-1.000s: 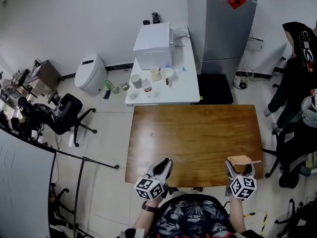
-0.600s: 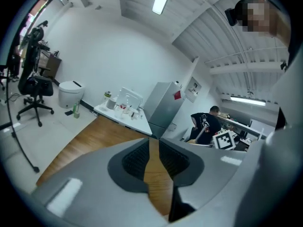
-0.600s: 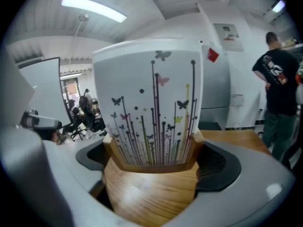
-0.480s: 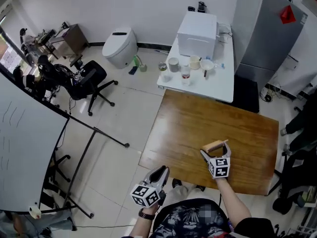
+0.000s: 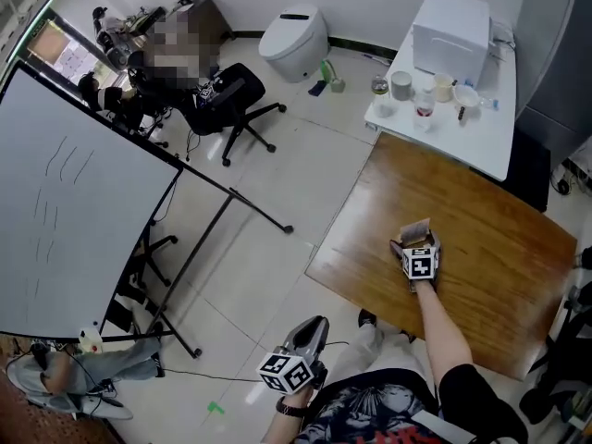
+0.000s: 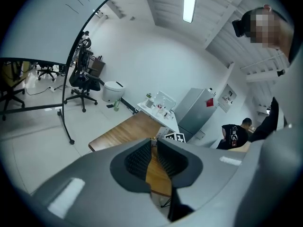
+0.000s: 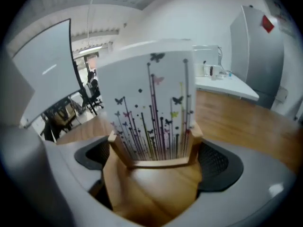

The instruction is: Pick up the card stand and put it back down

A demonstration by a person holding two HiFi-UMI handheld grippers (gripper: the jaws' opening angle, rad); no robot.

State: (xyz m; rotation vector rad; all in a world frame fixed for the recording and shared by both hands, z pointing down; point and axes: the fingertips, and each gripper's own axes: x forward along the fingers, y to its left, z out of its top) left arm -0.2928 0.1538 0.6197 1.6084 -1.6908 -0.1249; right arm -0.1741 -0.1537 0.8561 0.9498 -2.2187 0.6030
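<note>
A big whiteboard (image 5: 79, 211) on a floor stand fills the left of the head view. To its right lies the brown wooden worktop (image 5: 504, 276), and a white table (image 5: 462, 128) butts against its far edge, carrying a white box (image 5: 450, 23) and a few cups. A black office chair (image 5: 231, 95) stands on the tiled floor well beyond the whiteboard.

The right claw (image 5: 416, 241) is out over the middle of the worktop, clenched on the card stand (image 5: 413, 229). In the right gripper view its pads press both sides of the stand's wooden base, which holds a white card printed with butterflies and stems, leaning a little. Whether the stand touches the wood cannot be told.

The left claw (image 5: 313, 329) hangs over the floor, off the worktop's near corner, its jaws drawn nearly together on nothing.
</note>
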